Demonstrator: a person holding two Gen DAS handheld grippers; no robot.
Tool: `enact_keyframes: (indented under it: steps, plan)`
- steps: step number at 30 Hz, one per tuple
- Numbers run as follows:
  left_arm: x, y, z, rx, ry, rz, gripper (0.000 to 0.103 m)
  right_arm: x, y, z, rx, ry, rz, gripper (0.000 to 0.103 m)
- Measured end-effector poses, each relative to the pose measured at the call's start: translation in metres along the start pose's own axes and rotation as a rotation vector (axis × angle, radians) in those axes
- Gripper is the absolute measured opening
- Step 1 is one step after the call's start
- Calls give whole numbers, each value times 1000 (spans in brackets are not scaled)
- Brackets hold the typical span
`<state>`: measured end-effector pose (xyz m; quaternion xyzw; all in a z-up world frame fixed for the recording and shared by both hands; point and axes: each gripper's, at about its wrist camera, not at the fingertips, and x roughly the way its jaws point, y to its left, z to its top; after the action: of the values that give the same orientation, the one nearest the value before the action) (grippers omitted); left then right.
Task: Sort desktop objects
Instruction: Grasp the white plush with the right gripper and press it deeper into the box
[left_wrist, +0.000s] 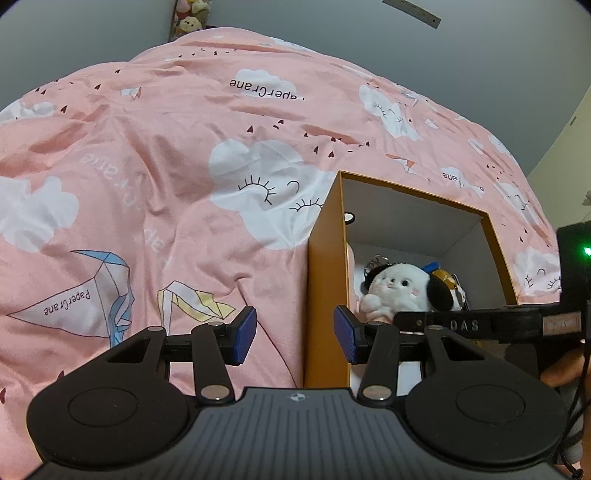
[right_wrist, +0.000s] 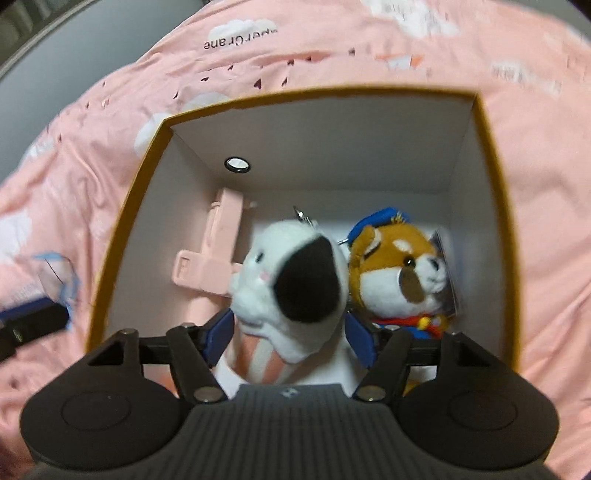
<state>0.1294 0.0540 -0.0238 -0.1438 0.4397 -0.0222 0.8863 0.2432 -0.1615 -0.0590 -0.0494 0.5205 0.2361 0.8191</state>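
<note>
An orange box with a white inside sits on the pink bedspread; it also shows in the right wrist view. Inside it are a white-and-black plush dog, a brown plush dog with a blue cap and a pink plastic holder. My right gripper is inside the box with its blue pads on either side of the white plush's body. My left gripper is open and empty, straddling the box's left wall. The white plush shows in the left wrist view.
The pink bedspread with cloud and paper-crane prints covers the whole surface. A round black-rimmed hole is in the box's back wall. The right gripper's black body crosses the box opening in the left wrist view.
</note>
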Motion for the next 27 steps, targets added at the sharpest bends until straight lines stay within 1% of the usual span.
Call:
enact_keyframes:
  steps: [2, 3, 5, 8, 10, 11, 12, 17, 21, 22, 24, 27]
  plan:
    - [-1, 1, 0, -3, -3, 0, 54, -8, 4, -3, -20, -21, -37, 60]
    - [-1, 1, 0, -7, -4, 2, 54, -12, 8, -6, -39, -35, -65, 52]
    - [-1, 2, 0, -12, -6, 3, 54, -19, 12, -8, -77, -64, -111, 51]
    - [-3, 1, 1, -8, -11, -2, 54, -28, 21, -12, -155, -131, -181, 51]
    - [-4, 0, 1, -4, -14, -7, 54, -27, 22, -12, -197, -155, -205, 45]
    - [-5, -1, 1, -1, -15, -9, 54, -23, 20, -10, -201, -145, -203, 36]
    - [-5, -2, 1, 2, -15, -11, 54, -18, 16, -9, -192, -130, -187, 31]
    - [-6, -7, -1, 14, -13, -7, 54, -9, 6, -5, -155, -140, -123, 27]
    - [-12, -12, -2, 26, -27, -17, 54, 0, -5, 2, -102, -123, -138, 21]
    - [-13, -13, -2, 31, -32, -23, 54, 1, -6, 2, -100, -108, -117, 21]
    - [-16, -18, -1, 45, -42, -35, 54, 3, -7, -1, -104, -87, -102, 21]
    - [-20, -26, -2, 74, -61, -56, 54, -12, -8, -8, -121, -116, -88, 22]
